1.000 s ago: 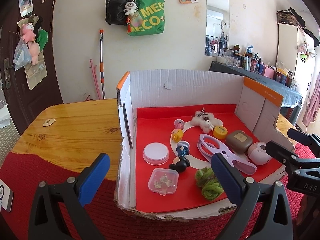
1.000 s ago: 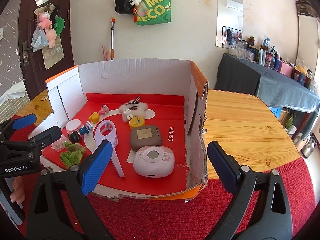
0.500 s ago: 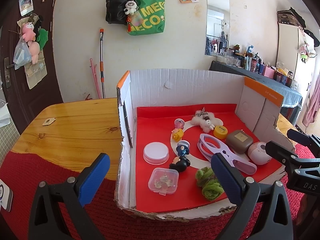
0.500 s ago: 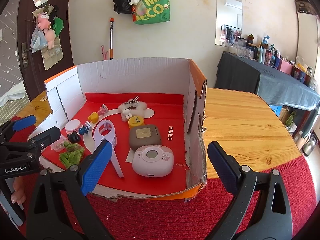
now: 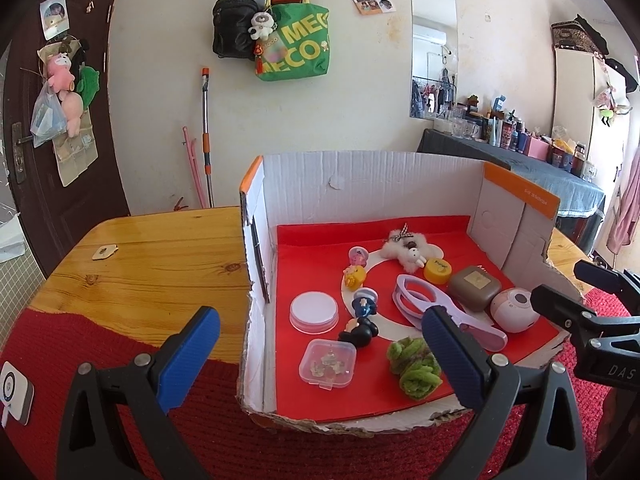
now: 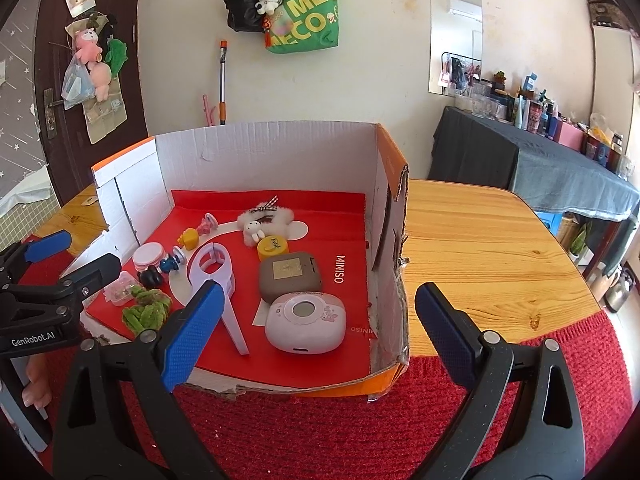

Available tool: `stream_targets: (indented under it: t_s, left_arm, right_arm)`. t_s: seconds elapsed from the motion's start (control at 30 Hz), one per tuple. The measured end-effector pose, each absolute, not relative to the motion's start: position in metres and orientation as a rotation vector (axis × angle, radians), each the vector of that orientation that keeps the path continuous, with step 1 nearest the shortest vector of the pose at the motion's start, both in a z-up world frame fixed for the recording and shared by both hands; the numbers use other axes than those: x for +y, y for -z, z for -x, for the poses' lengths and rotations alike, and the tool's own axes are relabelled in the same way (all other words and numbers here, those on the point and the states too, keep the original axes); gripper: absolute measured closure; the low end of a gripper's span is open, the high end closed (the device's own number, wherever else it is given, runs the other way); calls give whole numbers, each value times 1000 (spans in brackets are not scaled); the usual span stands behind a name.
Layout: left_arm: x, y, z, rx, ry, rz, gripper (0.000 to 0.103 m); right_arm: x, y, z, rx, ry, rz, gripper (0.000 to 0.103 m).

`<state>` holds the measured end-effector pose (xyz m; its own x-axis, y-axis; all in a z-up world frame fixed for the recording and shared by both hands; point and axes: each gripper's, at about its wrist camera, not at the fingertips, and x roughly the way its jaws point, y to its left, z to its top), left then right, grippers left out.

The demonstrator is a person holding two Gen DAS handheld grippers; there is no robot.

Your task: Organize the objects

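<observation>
Two blue-padded fingers of the left gripper (image 5: pixel 320 354) stood wide apart and held nothing, short of the cardboard box (image 5: pixel 360 184) on the desk (image 5: pixel 160 264) — inside lay a clear case (image 5: pixel 328 364), a white lid (image 5: pixel 314 311) and a green scrunchie (image 5: pixel 414 368). From the right wrist, the right gripper (image 6: pixel 316 330) was equally spread and empty, with a pink device (image 6: pixel 306 322) just beyond its left finger.

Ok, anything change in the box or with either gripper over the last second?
Nothing taken hold of or let go. The right wrist view drifts slightly, so the right gripper has shifted a touch. The left gripper stays put. Both remain open and empty in front of the cardboard box, with the items inside unmoved.
</observation>
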<state>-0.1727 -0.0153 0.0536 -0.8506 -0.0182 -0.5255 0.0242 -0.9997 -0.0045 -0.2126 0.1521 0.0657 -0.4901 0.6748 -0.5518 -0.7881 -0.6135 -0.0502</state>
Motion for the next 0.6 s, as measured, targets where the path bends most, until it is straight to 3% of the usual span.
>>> stream_targets:
  t_s: [0.6]
  left_arm:
    - [-14,-47,125,118,2982,-1126,0]
  right_arm:
    - [103,-82,186,297,-2112,746,5]
